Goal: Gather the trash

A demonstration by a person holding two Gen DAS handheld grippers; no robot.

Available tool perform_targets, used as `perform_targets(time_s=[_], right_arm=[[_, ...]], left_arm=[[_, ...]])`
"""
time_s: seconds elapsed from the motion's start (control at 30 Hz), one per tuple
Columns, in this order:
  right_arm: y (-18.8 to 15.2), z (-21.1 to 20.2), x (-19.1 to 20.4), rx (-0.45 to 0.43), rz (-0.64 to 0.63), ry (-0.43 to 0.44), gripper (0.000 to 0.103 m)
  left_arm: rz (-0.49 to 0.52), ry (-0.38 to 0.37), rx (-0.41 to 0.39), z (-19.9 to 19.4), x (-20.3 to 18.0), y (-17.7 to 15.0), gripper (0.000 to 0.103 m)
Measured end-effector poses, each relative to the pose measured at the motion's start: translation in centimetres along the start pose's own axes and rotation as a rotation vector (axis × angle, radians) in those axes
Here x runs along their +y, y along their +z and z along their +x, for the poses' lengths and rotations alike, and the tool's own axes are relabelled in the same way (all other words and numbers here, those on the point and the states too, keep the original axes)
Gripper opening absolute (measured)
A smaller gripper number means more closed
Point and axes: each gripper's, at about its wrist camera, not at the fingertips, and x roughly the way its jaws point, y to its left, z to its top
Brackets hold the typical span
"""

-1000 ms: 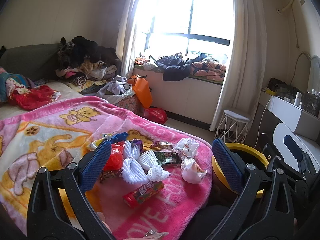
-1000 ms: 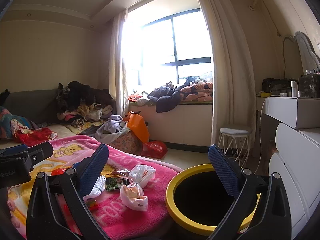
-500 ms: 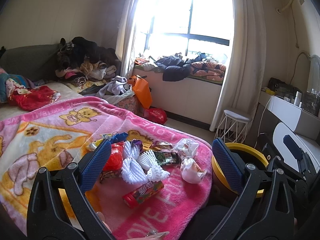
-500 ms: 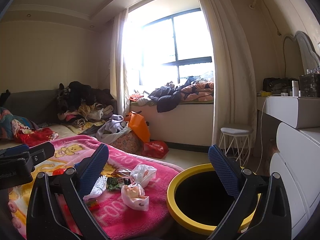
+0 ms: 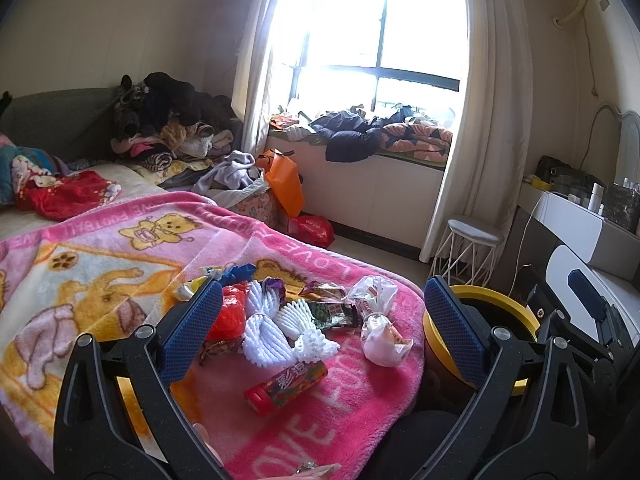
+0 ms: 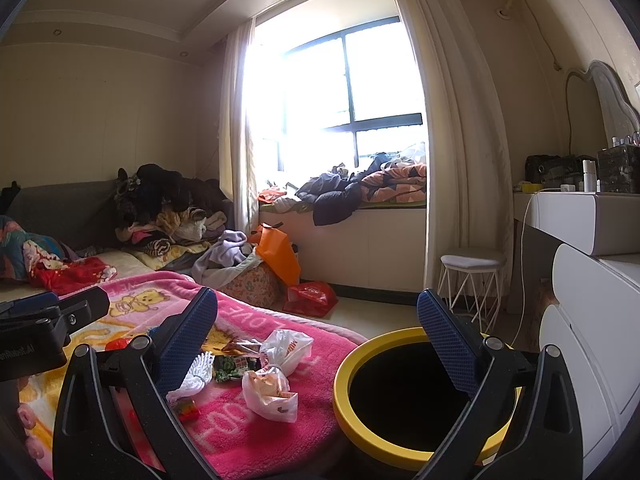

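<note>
Bedroom clutter frames it all: a fluffy pink cartoon blanket (image 5: 120,280) covers the bed, and the trash lies heaped on its near corner. Nearest the round yellow-rimmed black bin (image 6: 412,396) is a crumpled white plastic bag (image 6: 269,394), with a second knotted white bag (image 6: 286,346) just behind it; farther from the bin lie white foam fruit nets (image 5: 280,330), a dark foil snack wrapper (image 5: 334,314) and a red cylindrical candy tube (image 5: 286,385). All should be feather-light and yielding (the tube alone looks stiff and liable to roll), so I would pinch the bag at its bunched top. Left tool (image 5: 320,332) and right tool (image 6: 316,340) both hang spread wide, holding nothing, above the blanket and bin.
</note>
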Motion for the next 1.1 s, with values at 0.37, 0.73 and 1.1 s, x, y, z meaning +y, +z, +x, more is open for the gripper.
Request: perform_targets(time_s=[0.37,0.73,1.1], right_arm=[[0.0,0.9,0.8,0.049,-0.002,0.050,0.097],[0.0,2.2,4.5,0.084,-0.047,0.158,0.097],[-0.1,5.8,7.6,0.154,-0.042,0.204,0.097]], left_arm=[[-0.035,0.040,0.008,0.6,0.9,-0.6,0.093],[-0.102,0.124,0.010,1.2,5.0,0.4,0.093],[-0.105,0.257,0.038,3.0,8.7,0.5,0.093]])
